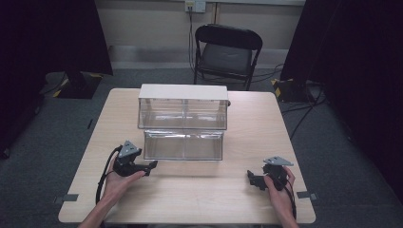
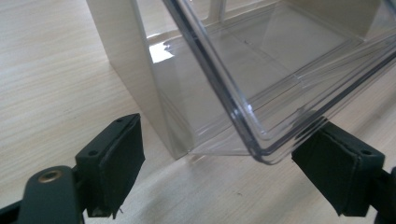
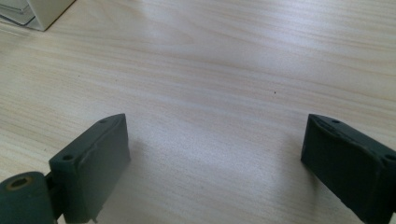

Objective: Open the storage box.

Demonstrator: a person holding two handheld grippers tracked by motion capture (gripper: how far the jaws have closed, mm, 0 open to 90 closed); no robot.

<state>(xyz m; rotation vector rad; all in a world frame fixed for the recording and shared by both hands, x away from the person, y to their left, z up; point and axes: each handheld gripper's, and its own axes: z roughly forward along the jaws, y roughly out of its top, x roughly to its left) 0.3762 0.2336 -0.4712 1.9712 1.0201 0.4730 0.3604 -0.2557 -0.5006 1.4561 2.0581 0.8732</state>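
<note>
A white-framed drawer unit [image 1: 183,91] stands at the middle of the wooden table [image 1: 247,137]. Its lower clear plastic drawer [image 1: 183,145] is pulled out toward me and looks empty. My left gripper [image 1: 150,168] is open just in front of that drawer's left front corner. In the left gripper view the clear drawer corner [image 2: 261,116] hangs above and between the wide-apart jaws of the left gripper [image 2: 226,142], with the white frame [image 2: 135,70] behind. My right gripper [image 1: 254,179] rests open at the front right, over bare table. The right gripper [image 3: 215,140] holds nothing.
A black folding chair [image 1: 227,52] stands behind the table. Dark curtains hang on both sides, and cables lie on the floor at the right [image 1: 304,109]. A corner of the drawer unit [image 3: 42,11] appears far off in the right gripper view.
</note>
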